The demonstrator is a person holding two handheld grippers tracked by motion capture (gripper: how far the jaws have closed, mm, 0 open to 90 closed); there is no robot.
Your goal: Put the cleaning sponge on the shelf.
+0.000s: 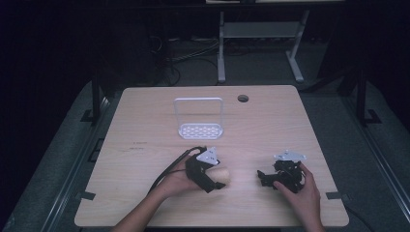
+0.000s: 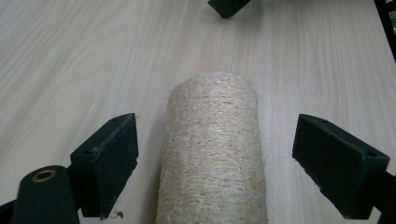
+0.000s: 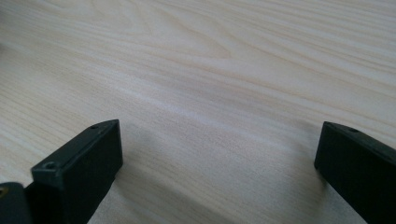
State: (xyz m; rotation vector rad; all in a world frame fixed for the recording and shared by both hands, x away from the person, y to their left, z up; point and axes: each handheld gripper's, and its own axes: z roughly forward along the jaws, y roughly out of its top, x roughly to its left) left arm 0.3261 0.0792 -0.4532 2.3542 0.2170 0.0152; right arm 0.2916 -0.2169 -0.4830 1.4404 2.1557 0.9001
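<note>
A pale, rough-fibred loofah-like roll (image 1: 224, 175) lies on its side on the light wooden table (image 1: 145, 145), near the front centre. My left gripper (image 1: 216, 180) straddles it: in the left gripper view the roll (image 2: 212, 149) lies between the two black jaws with a gap on each side, so the left gripper (image 2: 215, 163) is open. To the right, my right gripper (image 1: 263, 179) rests low over bare wood, held by a hand. Its jaws stand wide apart in the right gripper view, the right gripper (image 3: 219, 163) open on nothing.
A white wire-framed rack (image 1: 199, 118) with a perforated base stands upright behind the grippers, mid-table. A round cable hole (image 1: 242, 98) sits near the far edge. A white desk frame (image 1: 261, 34) stands on the floor beyond the table.
</note>
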